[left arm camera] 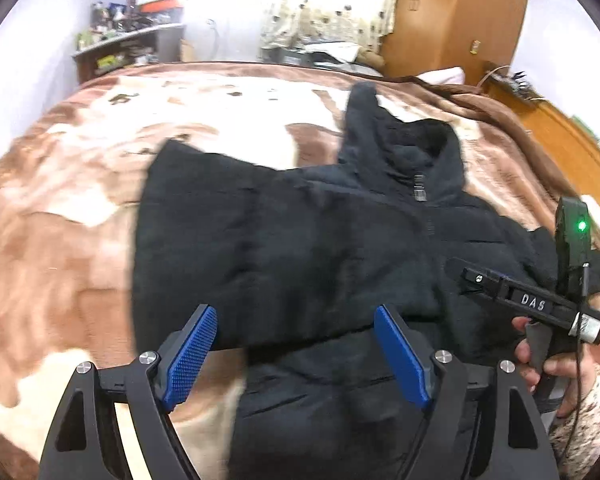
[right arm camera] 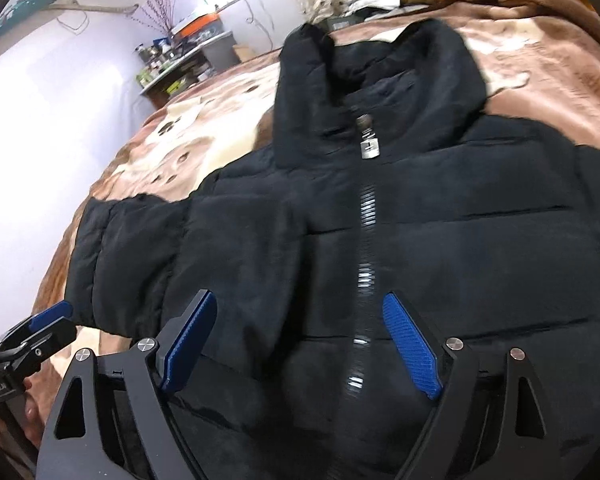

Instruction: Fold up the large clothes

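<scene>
Blue-padded fingers (left arm camera: pixel 192 356) of the left gripper (left arm camera: pixel 296 354) stand wide apart, holding nothing, above the lower edge of a black puffer jacket (left arm camera: pixel 300 248) — its sleeve stretching ahead and to the left. The right gripper (right arm camera: pixel 300 344), fingers (right arm camera: pixel 410 346) equally spread and empty, hovers over the jacket's front, the zipper (right arm camera: pixel 366 216) running forward between them toward the raised collar (right arm camera: pixel 380 64). The jacket lies front-up on a bed covered by a brown-and-cream blanket (left arm camera: pixel 60 208) — a cluttered shelf (left arm camera: pixel 128 40) beyond
</scene>
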### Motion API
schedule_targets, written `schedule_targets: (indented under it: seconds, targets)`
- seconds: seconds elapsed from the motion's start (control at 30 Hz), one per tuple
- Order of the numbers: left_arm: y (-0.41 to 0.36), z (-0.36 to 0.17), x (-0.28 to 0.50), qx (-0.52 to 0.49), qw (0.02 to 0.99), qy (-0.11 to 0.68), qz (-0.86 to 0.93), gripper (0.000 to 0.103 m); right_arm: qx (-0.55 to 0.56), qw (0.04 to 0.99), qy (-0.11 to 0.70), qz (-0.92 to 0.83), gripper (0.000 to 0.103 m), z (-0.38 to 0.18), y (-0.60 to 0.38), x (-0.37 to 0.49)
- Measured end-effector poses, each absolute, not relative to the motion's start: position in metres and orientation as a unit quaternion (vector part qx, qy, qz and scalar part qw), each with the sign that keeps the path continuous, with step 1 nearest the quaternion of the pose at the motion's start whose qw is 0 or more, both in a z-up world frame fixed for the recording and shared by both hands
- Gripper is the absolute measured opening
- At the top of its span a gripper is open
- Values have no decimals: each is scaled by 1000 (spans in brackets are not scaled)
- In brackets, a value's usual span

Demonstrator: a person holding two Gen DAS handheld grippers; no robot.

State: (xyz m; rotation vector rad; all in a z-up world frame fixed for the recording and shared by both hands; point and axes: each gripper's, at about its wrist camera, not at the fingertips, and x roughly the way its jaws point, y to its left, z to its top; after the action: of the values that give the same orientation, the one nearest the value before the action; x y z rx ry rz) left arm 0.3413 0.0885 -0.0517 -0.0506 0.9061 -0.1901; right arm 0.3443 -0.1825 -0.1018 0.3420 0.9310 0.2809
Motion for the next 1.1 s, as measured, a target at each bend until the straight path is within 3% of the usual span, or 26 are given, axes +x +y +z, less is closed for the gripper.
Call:
schedule_targets:
  seconds: [0.07,0.2,0.27,0.33,0.77,1.1]
  targets:
    - [101,-54,342,-35,894,440,-77,81,151,870,450,134,83,-107,-170,349]
    - [120,-60,346,-68,889,449,-58,81,133,857,481,129,55,-121,-153,360]
    - [123,-65,349,-76,885,456,-56,81,131,859,475,136,34,-122,-150,359]
    - [124,-67,350,-82,882,461,-49,81,116,863,473,131,6,-119,-148,358]
    - [102,-39,349,-65,895,437,-58,81,124,905,396,92,3,-47,-233,328]
    - [53,-52,383,-36,889,453,-64,81,145,902,407,15,3,-57,-307,319]
